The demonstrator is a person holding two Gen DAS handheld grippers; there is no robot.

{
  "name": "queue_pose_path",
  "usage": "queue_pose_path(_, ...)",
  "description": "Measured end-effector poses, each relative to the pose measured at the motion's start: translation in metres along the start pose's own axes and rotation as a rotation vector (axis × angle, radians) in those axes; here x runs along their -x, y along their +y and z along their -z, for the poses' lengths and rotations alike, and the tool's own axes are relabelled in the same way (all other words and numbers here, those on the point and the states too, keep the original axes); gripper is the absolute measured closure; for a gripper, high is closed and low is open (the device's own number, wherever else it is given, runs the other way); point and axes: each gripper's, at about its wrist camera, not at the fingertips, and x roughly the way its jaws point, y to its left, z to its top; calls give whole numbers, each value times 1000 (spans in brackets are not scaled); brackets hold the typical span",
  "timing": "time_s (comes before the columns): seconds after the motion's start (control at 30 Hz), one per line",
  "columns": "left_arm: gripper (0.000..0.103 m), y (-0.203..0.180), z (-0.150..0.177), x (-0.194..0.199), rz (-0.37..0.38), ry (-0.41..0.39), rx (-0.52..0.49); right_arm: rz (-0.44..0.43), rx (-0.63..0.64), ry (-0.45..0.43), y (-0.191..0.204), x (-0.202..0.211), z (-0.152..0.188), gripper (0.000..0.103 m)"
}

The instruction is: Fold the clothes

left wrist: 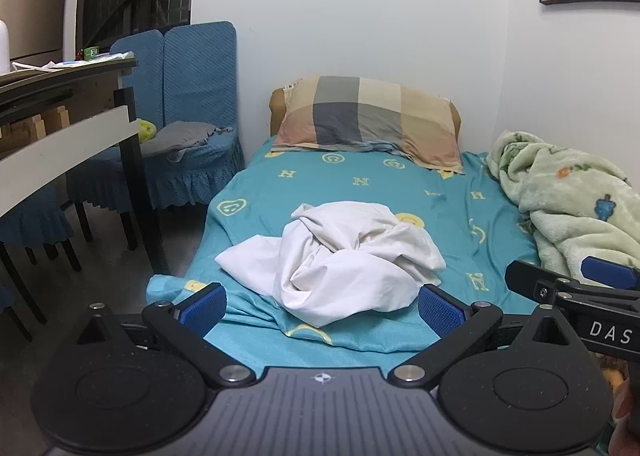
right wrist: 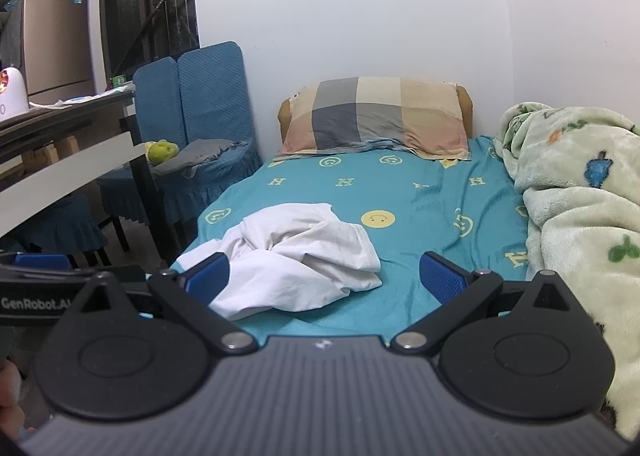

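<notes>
A crumpled white garment (left wrist: pixel 344 256) lies in a heap on the teal bedsheet (left wrist: pixel 400 192), near the bed's front left. My left gripper (left wrist: pixel 322 308) hovers just short of the heap, jaws wide open with nothing between the blue pads (left wrist: pixel 202 306). In the right wrist view the same white garment (right wrist: pixel 296 260) sits ahead and to the left on the bedsheet (right wrist: pixel 420 196). My right gripper (right wrist: pixel 324 278) is open too, its left pad in front of the cloth's edge, not gripping it. The right gripper (left wrist: pixel 576 284) also shows at the right edge of the left wrist view.
A checked pillow (left wrist: pixel 368 120) lies at the head of the bed against the wall. A pale green fleece blanket (left wrist: pixel 568 192) is bunched along the right side. Left of the bed stand blue-covered chairs (left wrist: pixel 192 104) and a table (left wrist: pixel 60 96).
</notes>
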Motion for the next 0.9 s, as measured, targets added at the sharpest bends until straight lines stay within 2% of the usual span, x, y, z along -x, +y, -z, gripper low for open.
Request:
queue_pose_path(0.17,0,0,3,5,12,-3,21,-4,-11,12,-1,-1,0,0)
queue_pose_path(0.3,0,4,-7,2,18,38,22,-5,-10,14,-2,-3,2,0)
queue_pose_path(0.9,0,3,2,-1,19,15,15,5,8,1,2,-1,5,0)
